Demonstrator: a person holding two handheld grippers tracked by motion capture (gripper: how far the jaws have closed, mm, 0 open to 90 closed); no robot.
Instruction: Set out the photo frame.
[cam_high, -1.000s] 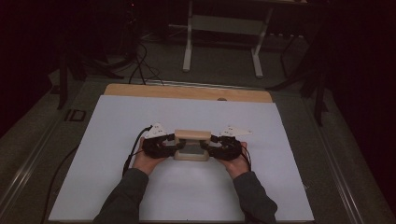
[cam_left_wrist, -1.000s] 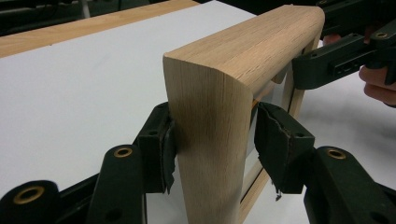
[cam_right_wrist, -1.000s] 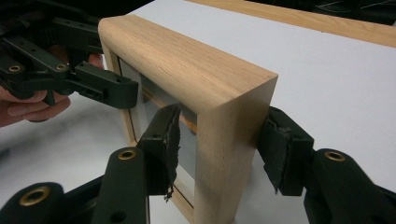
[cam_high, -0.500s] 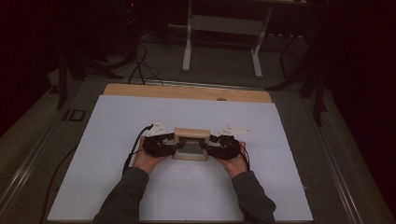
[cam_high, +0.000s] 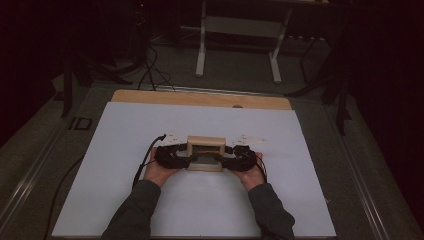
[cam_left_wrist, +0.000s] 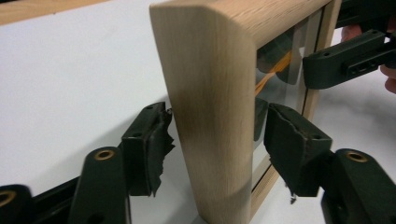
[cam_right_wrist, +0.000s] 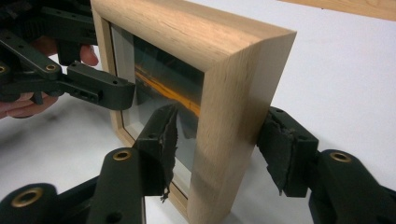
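While upright, wooden frame (cam_high: 205, 153) spans left-right, glass toward person.

Pale oak-grained wooden frame (cam_right_wrist: 233, 84) with an orange streak behind its dark glass (cam_right_wrist: 163, 84); black grippers; white table sheet (cam_high: 125, 130) edged tan at twelve o'clock.

The left gripper (cam_left_wrist: 215, 149) has just been opening, its fingers (cam_left_wrist: 289, 149) straddling the upright wooden frame's (cam_left_wrist: 210, 93) edge.
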